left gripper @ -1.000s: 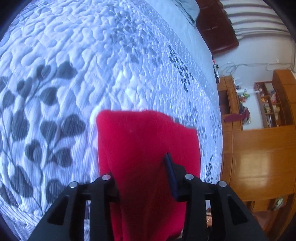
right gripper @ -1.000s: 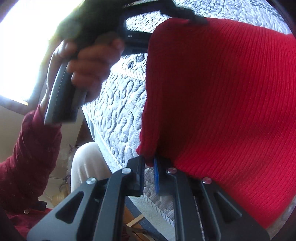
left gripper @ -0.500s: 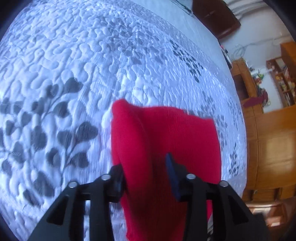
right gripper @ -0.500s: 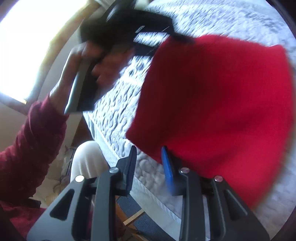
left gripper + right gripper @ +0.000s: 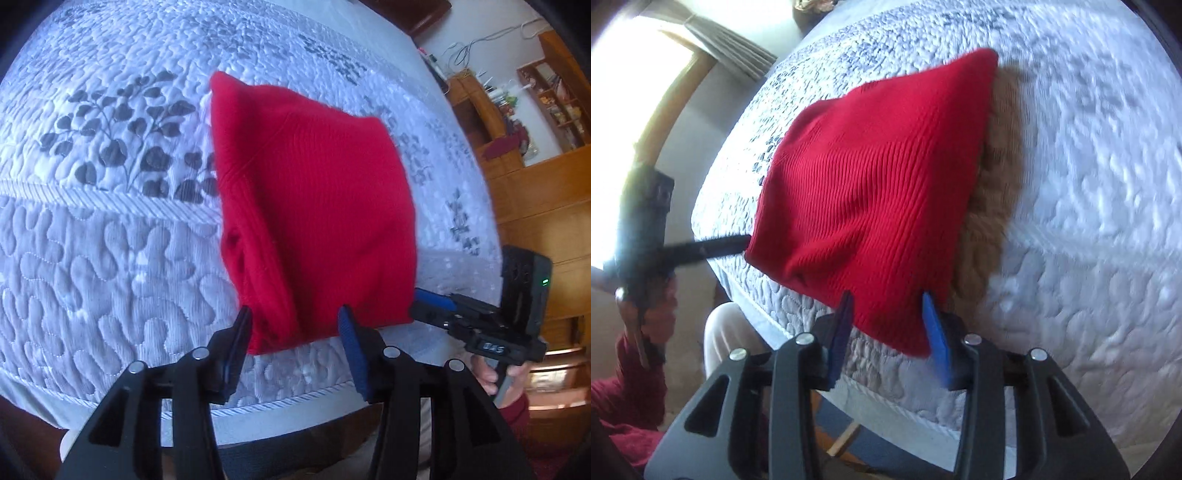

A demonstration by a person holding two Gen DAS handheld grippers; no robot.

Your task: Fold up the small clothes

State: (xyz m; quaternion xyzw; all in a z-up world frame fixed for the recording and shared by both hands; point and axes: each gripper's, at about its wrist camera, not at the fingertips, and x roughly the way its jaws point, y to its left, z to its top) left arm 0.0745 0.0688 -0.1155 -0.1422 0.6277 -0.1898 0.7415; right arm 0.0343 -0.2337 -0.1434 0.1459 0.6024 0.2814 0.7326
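Observation:
A red ribbed knit garment (image 5: 314,206) lies folded on the white quilted bed near its front edge; it also shows in the right wrist view (image 5: 871,199). My left gripper (image 5: 295,336) is open, its jaws either side of the garment's near left corner, gripping nothing. My right gripper (image 5: 886,325) is open at the garment's near right corner. Each gripper shows in the other's view: the right gripper (image 5: 443,306) at the garment's right corner, the left gripper (image 5: 713,245) at its left corner.
The quilted bedspread (image 5: 110,258) has grey leaf prints, and its front edge (image 5: 280,402) runs just below the grippers. Wooden cabinets and shelves (image 5: 535,177) stand to the right. A bright window with a curtain (image 5: 665,74) is at the left. The person's legs (image 5: 727,339) are by the bed.
Both grippers have opened and let go of the red garment, which has dropped flat onto the bed. Both have pulled back toward the bed's front edge.

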